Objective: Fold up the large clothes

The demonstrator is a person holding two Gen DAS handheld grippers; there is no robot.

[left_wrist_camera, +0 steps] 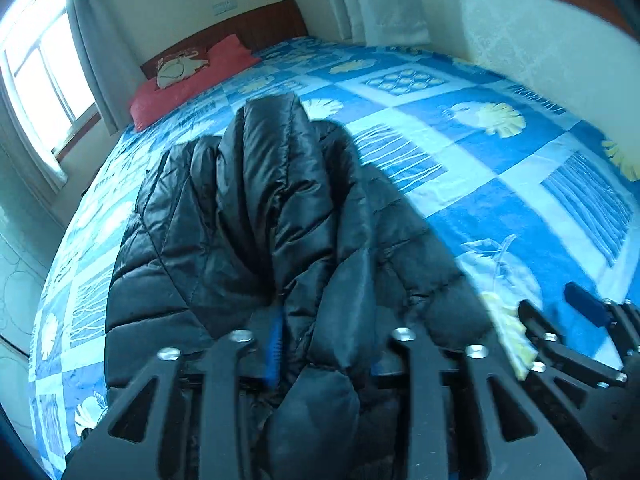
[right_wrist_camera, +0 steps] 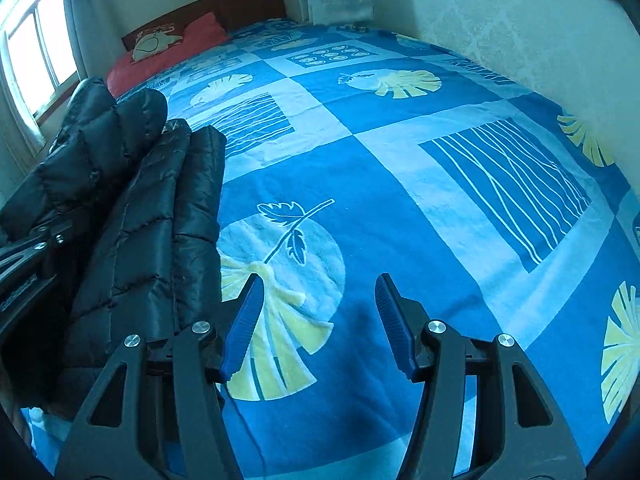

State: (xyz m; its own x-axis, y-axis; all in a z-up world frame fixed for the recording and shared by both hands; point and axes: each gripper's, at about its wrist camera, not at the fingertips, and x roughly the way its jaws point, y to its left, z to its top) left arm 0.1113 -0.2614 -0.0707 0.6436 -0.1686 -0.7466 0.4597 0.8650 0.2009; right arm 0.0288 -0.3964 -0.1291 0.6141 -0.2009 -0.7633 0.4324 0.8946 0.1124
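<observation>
Left tongs gripping a black puffer jacket on the bed, right tongs free.

From the left, I see a window (left_wrist_camera: 44, 76) with pale curtains, then a red pillow (left_wrist_camera: 188, 80) against the wooden headboard (left_wrist_camera: 256, 26). My left tongs (left_wrist_camera: 324, 354) are closed on a bunched fold of the black puffer jacket (left_wrist_camera: 248, 208), whose quilted bulk lies ahead on the left part of the blue patterned bedspread (left_wrist_camera: 480, 200); one blue pad (left_wrist_camera: 274, 350) shows pressed against the fabric. On the right wrist view the jacket sits at the left, just beside my right tongs (right_wrist_camera: 318, 324), which stand wide open over a leaf print, holding nothing. A pale wall (right_wrist_camera: 500, 20) runs along the bed's right side.
</observation>
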